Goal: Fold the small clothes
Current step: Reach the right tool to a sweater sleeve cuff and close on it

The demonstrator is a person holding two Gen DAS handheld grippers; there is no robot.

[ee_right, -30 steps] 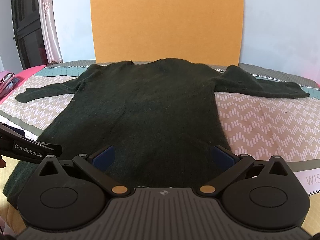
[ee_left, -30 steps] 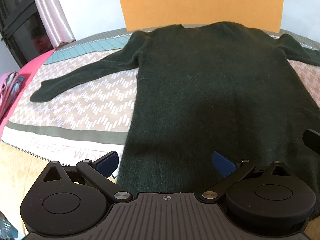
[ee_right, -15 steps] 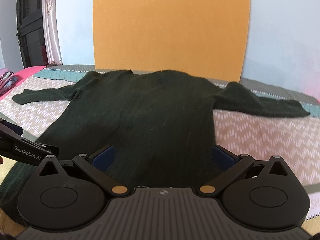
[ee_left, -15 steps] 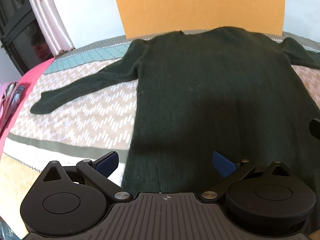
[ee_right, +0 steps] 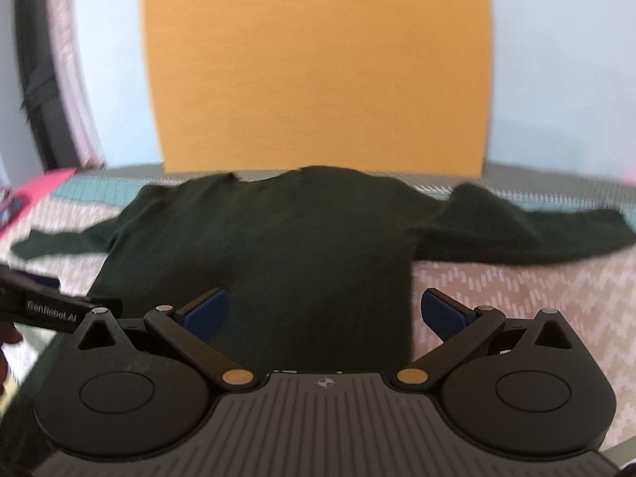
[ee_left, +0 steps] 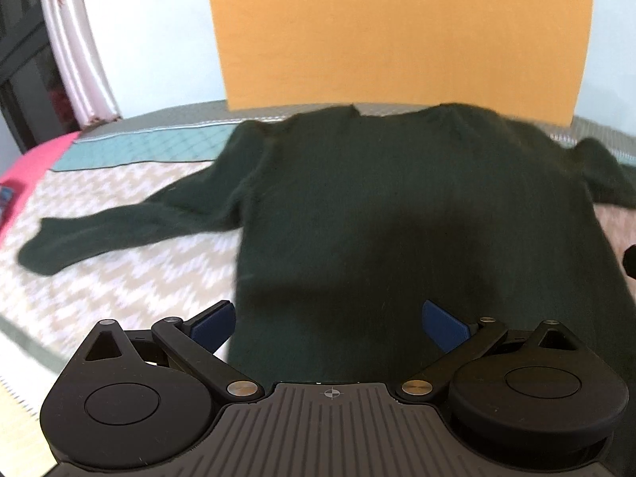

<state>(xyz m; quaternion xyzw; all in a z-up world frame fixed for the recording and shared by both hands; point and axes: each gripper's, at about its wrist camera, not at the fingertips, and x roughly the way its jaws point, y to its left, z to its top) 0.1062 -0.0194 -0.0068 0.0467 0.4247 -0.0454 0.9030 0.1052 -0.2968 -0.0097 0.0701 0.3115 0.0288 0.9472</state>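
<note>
A dark green sweater [ee_left: 397,206] lies flat on the patterned cloth, neck towards the far wall, both sleeves spread outward. Its left sleeve [ee_left: 119,230] stretches out to the left; its right sleeve [ee_right: 497,234] stretches to the right. My left gripper [ee_left: 328,320] is open low over the sweater's lower left part, with the left body edge between its blue pads. My right gripper [ee_right: 324,312] is open over the lower right part, the right body edge near its right pad. Neither holds cloth. The left gripper's body [ee_right: 51,306] shows at the left edge of the right wrist view.
The zigzag-patterned cloth [ee_left: 119,278] covers the table. An orange board [ee_right: 318,67] stands against the pale wall behind the collar. A pink surface [ee_left: 24,167] and a curtain [ee_left: 75,47] are at the far left.
Both grippers have moved forward over the sweater toward the collar and tilted up, so the wall and board fill more of the views. Both stay open.
</note>
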